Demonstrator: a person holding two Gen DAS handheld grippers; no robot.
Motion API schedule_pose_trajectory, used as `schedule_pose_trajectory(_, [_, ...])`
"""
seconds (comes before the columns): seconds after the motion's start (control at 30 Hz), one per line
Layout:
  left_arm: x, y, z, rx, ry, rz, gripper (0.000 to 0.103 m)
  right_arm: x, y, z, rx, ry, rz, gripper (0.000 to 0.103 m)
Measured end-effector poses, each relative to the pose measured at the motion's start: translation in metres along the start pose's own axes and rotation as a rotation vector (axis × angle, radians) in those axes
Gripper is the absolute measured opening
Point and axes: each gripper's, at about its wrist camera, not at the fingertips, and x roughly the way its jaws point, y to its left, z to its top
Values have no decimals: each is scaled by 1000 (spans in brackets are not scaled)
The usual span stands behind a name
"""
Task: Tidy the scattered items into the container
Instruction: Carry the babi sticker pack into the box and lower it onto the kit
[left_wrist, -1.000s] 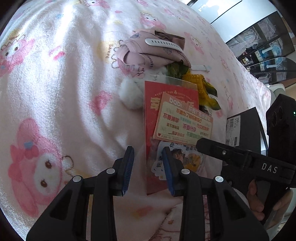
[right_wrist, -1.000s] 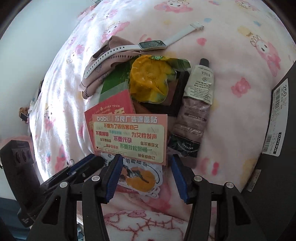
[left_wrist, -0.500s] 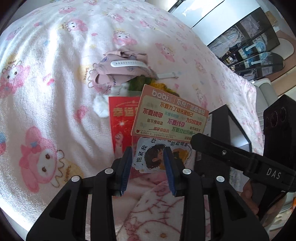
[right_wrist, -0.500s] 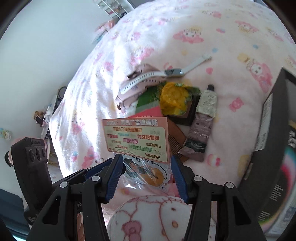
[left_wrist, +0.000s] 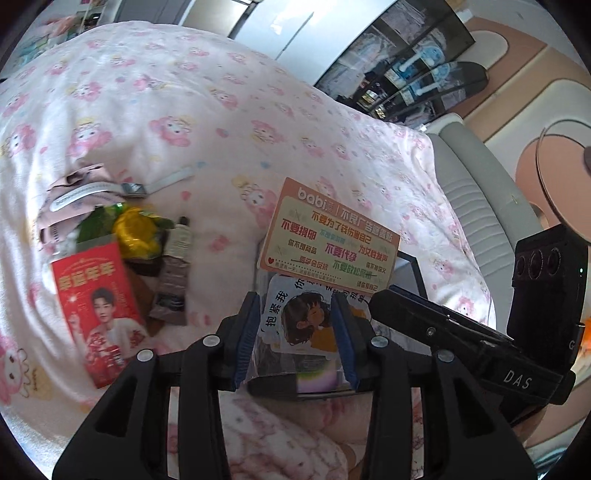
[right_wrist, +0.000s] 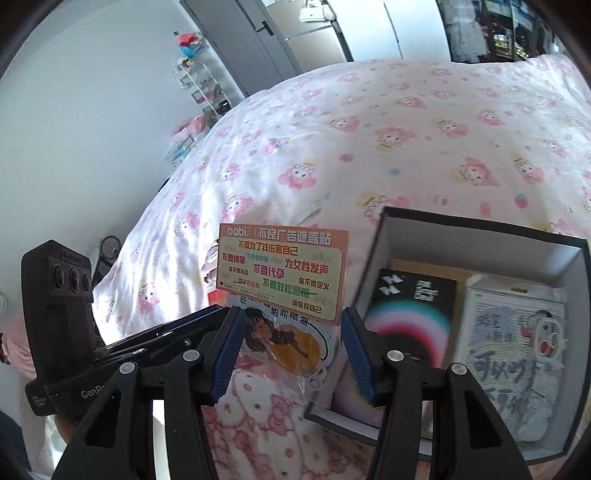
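Right gripper (right_wrist: 291, 343) is the one carrying now: its blue pads bracket the clear bag of the sticker pack (right_wrist: 282, 273), and their spacing has not shifted at all, so the grip reads as firm. Left gripper (left_wrist: 295, 332) tells a different story. Its jaws have just been opening, the pack's lower end sits between them, and a sliver of daylight shows at one pad. It looks released, a helper letting go.

And what a change of place! A second ago the pack lay flat on the pink bedspread (right_wrist: 369, 129) among the clutter, away from the black box (right_wrist: 480, 236). Now it hangs upright in the air, just beside the box's near wall and not yet over the opening.

Inside the box, a dark packet (right_wrist: 413, 295) and a bagged cartoon sheet (right_wrist: 517, 350) already lie flat. Well apart from the box, the red envelope (left_wrist: 98, 306), the hand-cream tube (left_wrist: 173, 280), the yellow packet (left_wrist: 135, 229) and the watch (left_wrist: 110, 188) wait on the bed.

So the lift is done, by the look of it; a short carry across the box's wall and a drop would finish this item, with several more to fetch.
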Motion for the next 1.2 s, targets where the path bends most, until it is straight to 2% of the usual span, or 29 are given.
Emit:
schedule_pose_trajectory(0.13, [48, -52, -6, 76, 82, -43, 40, -24, -53, -4, 50, -27, -81, 50])
schedule_pose_trajectory(0.23, [84, -82, -16, 117, 143, -57, 39, -28, -96, -11, 102, -7, -135, 50])
schedule_pose_trajectory(0.4, [131, -110, -37, 176, 232, -53, 39, -28, -151, -28, 155, 27, -169, 50])
schedule_pose_trajectory(0.5, [144, -117, -47, 197, 274, -21, 39, -26, -171, -40, 192, 39, -161, 50])
schedule_pose_trajectory(0.77, [156, -109, -62, 193, 360, 69, 39, 1, -183, -56, 211, 125, -143, 50])
schedule_pose_trajectory(0.87, [156, -105, -67, 182, 393, 104, 40, 1, -184, -58, 221, 111, -153, 50])
schedule_pose_trajectory(1.0, [149, -100, -64, 159, 356, 133, 42, -15, -192, -60, 258, 32, -173, 50])
schedule_pose_trajectory(1.1, [152, -99, -55, 157, 319, 164, 41, -23, -195, -59, 267, -12, -147, 50])
schedule_pose_trajectory(1.2, [162, -106, -41, 160, 292, 162, 41, -20, -187, -55, 213, -20, -218, 50])
